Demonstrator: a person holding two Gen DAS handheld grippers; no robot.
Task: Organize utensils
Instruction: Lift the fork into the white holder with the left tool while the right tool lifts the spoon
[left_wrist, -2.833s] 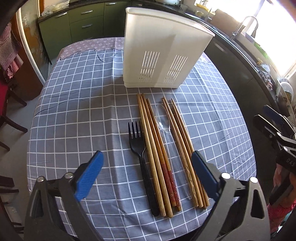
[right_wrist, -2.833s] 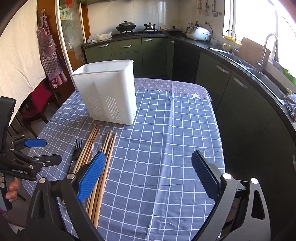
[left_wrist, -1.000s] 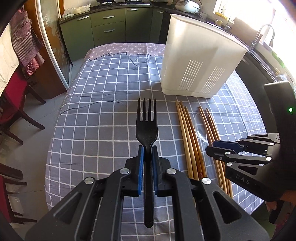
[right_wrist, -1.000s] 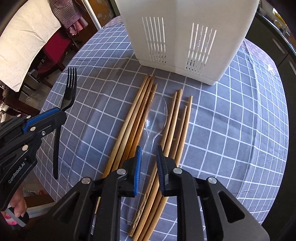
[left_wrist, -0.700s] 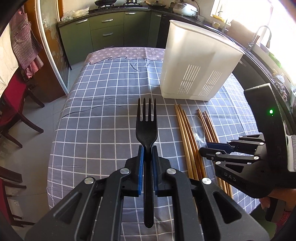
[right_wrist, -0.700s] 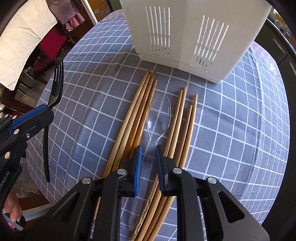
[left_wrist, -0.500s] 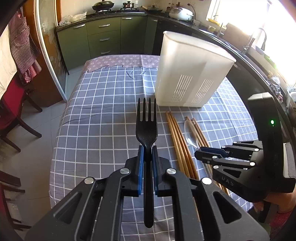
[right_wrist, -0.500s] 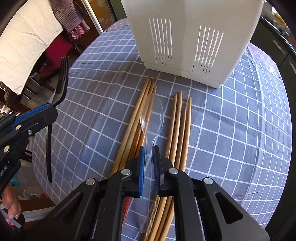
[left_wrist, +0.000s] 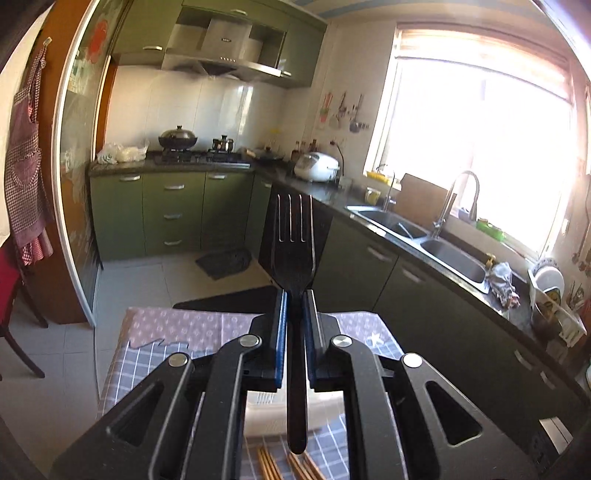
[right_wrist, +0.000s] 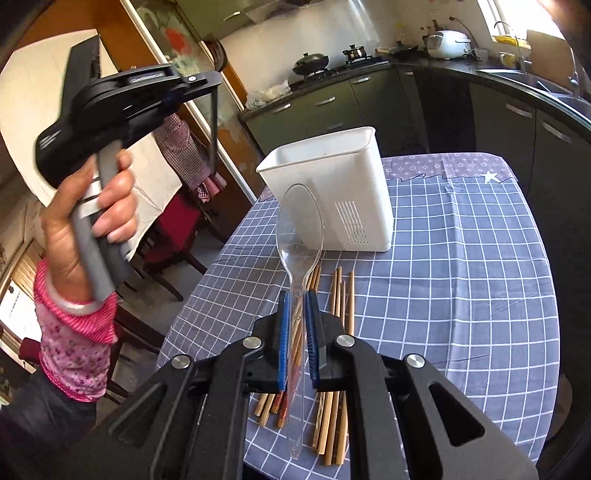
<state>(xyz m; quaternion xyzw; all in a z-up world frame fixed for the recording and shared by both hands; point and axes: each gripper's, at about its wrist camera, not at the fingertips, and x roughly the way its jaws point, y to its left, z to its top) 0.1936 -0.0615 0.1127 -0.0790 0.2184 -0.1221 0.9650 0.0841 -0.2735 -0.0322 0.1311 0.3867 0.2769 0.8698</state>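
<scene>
My left gripper (left_wrist: 294, 325) is shut on a black plastic fork (left_wrist: 294, 240), held high and level, tines toward the kitchen. It also shows in the right wrist view (right_wrist: 207, 92), raised at upper left with the fork (right_wrist: 213, 129) hanging from it. My right gripper (right_wrist: 296, 325) is shut on a clear plastic spoon (right_wrist: 300, 225), lifted above the table with the bowl forward. Several wooden chopsticks (right_wrist: 341, 295) lie on the checked tablecloth (right_wrist: 461, 295) below it. The white utensil holder (right_wrist: 332, 184) stands upright behind them, open top, apparently empty.
Below the left gripper, part of the holder (left_wrist: 258, 417) and chopstick tips (left_wrist: 273, 465) show. Green cabinets (left_wrist: 166, 214), a counter with sink (left_wrist: 436, 243) and stove stand beyond the table. A red chair (right_wrist: 177, 225) stands left of the table.
Both grippers have risen off the table. The left one tilted up with the fork, so its view now faces the kitchen. The right one lifted the clear spoon off the chopsticks.
</scene>
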